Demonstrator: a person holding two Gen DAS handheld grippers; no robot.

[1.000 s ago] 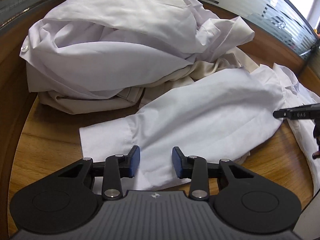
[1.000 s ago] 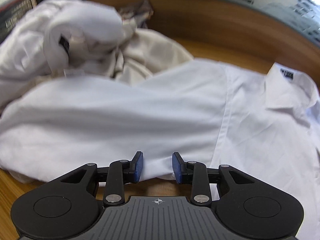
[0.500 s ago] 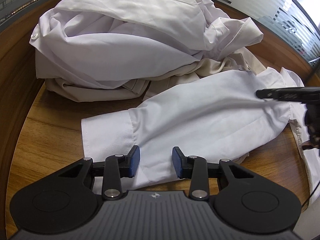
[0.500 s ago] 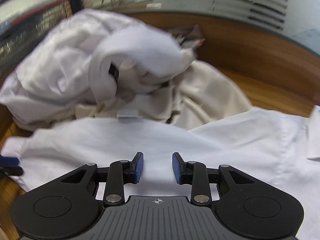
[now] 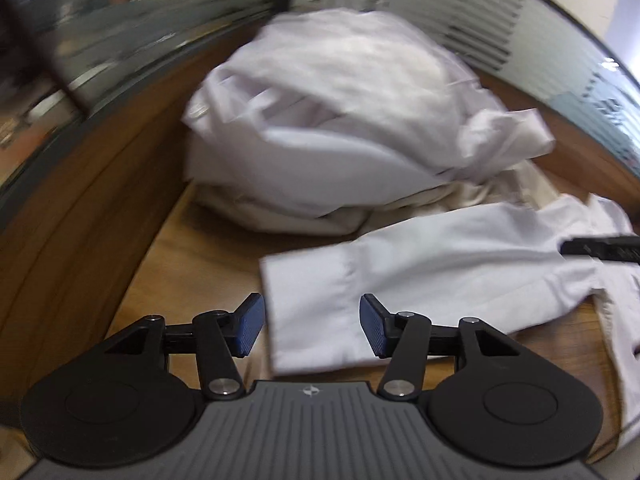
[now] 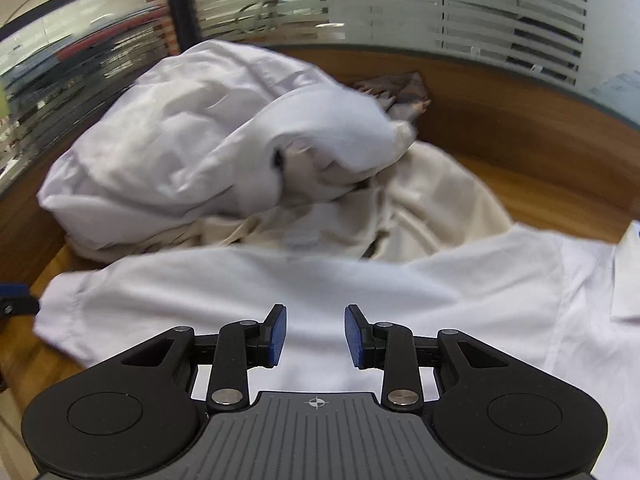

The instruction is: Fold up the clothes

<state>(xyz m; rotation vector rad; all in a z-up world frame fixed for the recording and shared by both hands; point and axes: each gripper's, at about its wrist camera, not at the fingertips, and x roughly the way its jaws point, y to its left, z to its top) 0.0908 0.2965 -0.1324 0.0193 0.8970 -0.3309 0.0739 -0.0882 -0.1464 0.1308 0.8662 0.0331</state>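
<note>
White cotton shirt (image 6: 400, 296) lies spread on my wooden table (image 5: 192, 264), sleeve cuff (image 5: 308, 312) between my left gripper (image 5: 311, 330) jaws, which are opening, nothing pinched. Right gripper (image 6: 315, 336) hangs narrow and empty over the sleeve; folding barely begun, crumpled white-and-cream clothes heap (image 6: 224, 148) untouched.

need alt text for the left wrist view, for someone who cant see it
The left gripper hovers with its jaws opening over the cuff end of a white shirt sleeve lying flat on a wooden table, pads not touching the cloth. Behind lies a blurred heap of white and cream clothes; the right gripper's black tip enters at the right edge.
</note>
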